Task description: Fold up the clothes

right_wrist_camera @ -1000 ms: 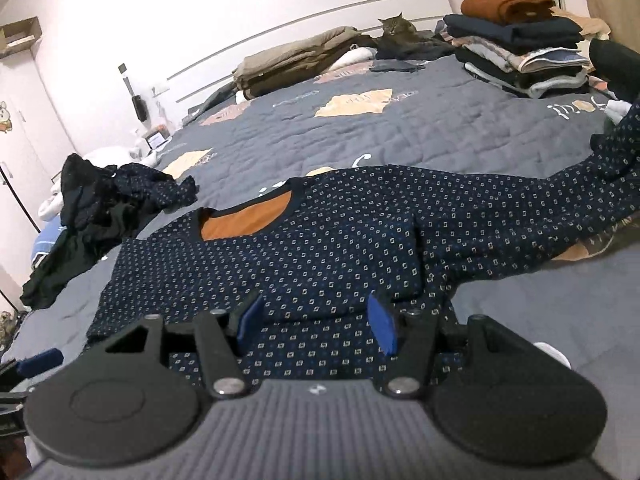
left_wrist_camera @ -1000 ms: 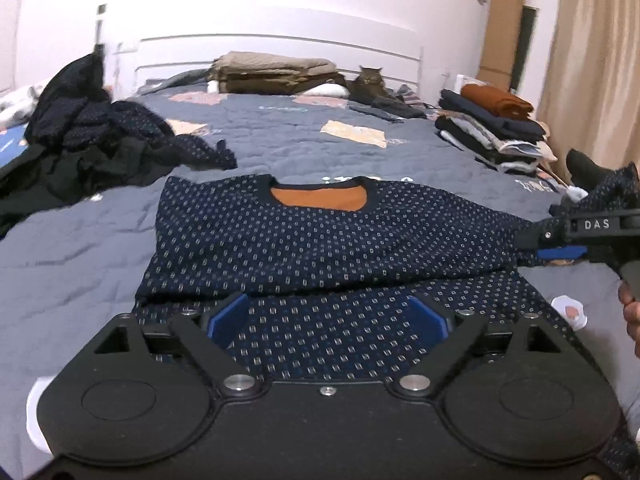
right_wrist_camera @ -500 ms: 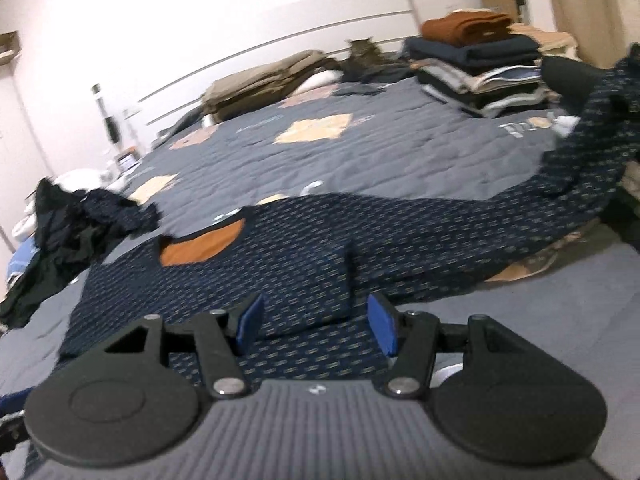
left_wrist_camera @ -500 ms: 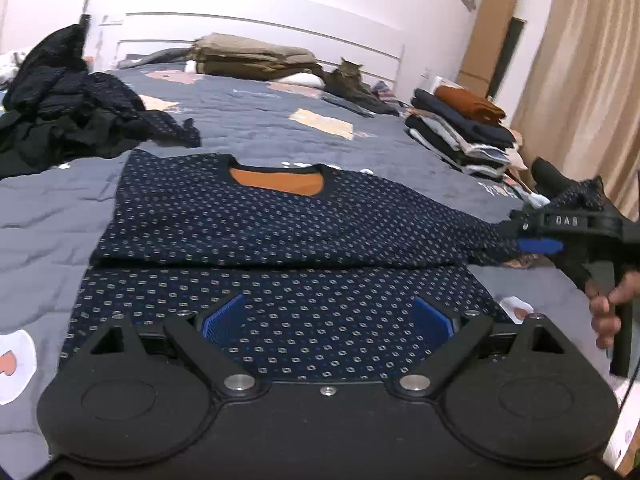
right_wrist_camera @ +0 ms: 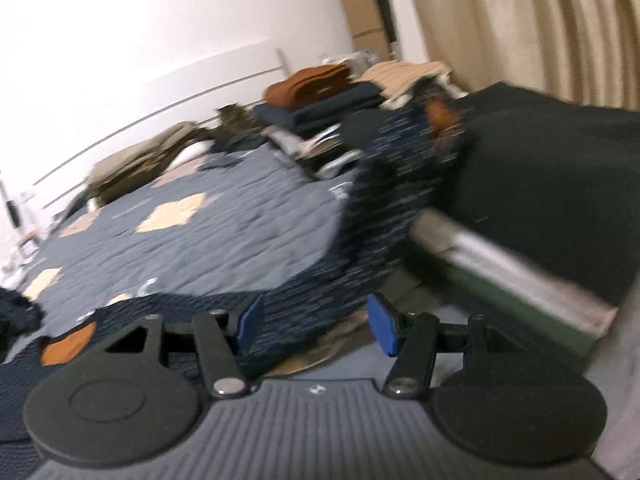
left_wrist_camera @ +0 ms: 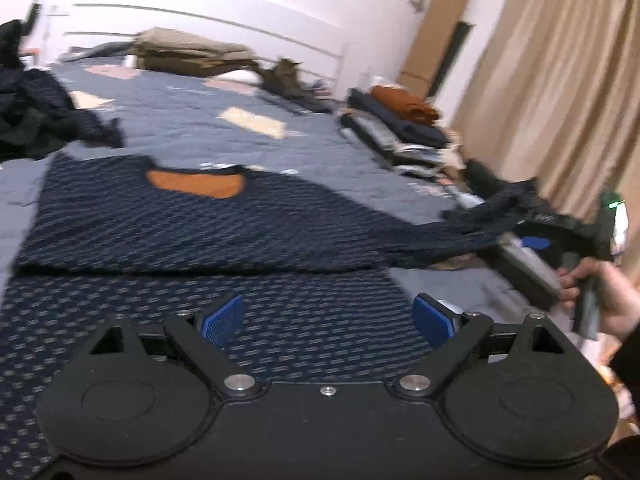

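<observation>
Lying flat on the bed (left_wrist_camera: 312, 148), the sweater (left_wrist_camera: 168, 224) sits under the wide-spread, empty left gripper (left_wrist_camera: 328, 320); the right gripper (right_wrist_camera: 314, 326), half-spread, grips nothing.

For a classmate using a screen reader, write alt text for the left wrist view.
A navy dotted sweater lies on a grey bed, one sleeve stretched toward the right gripper. The open left gripper hovers over its hem.

sweater (left_wrist_camera: 168, 236) hem cut off lower-left; stacked clothes (right_wrist_camera: 320, 96) motion-blurred
</observation>
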A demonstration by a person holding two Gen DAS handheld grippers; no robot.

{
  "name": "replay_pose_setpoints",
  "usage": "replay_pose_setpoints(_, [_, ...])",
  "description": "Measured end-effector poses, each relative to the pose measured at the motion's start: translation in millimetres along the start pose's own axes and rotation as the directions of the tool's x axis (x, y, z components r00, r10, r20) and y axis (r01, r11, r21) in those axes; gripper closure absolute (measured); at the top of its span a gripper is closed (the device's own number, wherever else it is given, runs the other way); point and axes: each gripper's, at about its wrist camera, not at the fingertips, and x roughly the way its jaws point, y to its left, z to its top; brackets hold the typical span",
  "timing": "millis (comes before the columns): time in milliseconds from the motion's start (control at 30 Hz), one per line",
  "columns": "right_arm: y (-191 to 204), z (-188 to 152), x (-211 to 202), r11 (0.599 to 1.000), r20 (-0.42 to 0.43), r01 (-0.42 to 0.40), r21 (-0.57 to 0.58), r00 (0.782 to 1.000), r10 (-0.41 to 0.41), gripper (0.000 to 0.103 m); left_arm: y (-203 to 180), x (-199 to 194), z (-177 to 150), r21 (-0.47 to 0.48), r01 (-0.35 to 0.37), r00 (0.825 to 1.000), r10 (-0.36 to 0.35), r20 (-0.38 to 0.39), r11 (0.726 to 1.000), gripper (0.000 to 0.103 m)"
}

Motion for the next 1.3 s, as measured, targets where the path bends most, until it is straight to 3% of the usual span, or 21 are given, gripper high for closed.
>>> replay_pose_setpoints(167, [-25, 10, 2, 0.998, 0.023, 0.061, -0.020, 0.998, -0.061, 0.046, -33, 1, 7, 0.027, 0.123, 0.992, -0.124, 0.024, 0.992, 0.013])
replay_pose_setpoints(367, [-40, 32, 8, 0.990, 0.087, 0.118, -0.076, 0.990, -0.111, 0.046, -60, 3, 6, 0.057, 0.209, 0.977, -0.211, 0.033, 0.976, 0.012])
replay_pose_setpoints(567, [-43, 57, 17, 0.972, 0.161, 0.184, -0.146, 0.974, -0.160, 0.046, -66, 14, 0, 0.072, 0.225, 0.974, -0.226, 0.004, 0.972, 0.012])
replay_pose_setpoints(800, [-45, 69, 38, 0.960, 0.172, 0.221, -0.174, 0.966, -0.191, 0.046, -57, 16, 2, 0.051, 0.206, 0.978, -0.206, 0.003, 0.977, 0.012])
replay_pose_setpoints(967, [-42, 75, 51, 0.961, 0.161, 0.219, -0.167, 0.968, -0.192, 0.040, -48, 15, 6, 0.031, 0.189, 0.982, -0.190, 0.014, 0.981, 0.012])
replay_pose_setpoints(1000, [-42, 76, 52, 0.962, 0.163, 0.217, -0.165, 0.968, -0.190, 0.042, -47, 14, 6, 0.028, 0.185, 0.983, -0.185, 0.016, 0.982, 0.012])
replay_pose_setpoints(1067, [-40, 76, 52, 0.968, 0.177, 0.202, -0.147, 0.968, -0.176, 0.064, -45, 13, 7, 0.022, 0.180, 0.983, -0.180, 0.021, 0.983, 0.012])
replay_pose_setpoints(1100, [-40, 77, 51, 0.973, 0.177, 0.189, -0.131, 0.970, -0.164, 0.090, -43, 12, 8, 0.019, 0.177, 0.984, -0.178, 0.025, 0.984, 0.012])
replay_pose_setpoints(1300, [-26, 81, 39, 0.997, 0.185, 0.071, -0.035, 0.981, -0.063, 0.094, -32, 2, 16, -0.007, 0.163, 0.985, -0.162, 0.057, 0.987, 0.012])
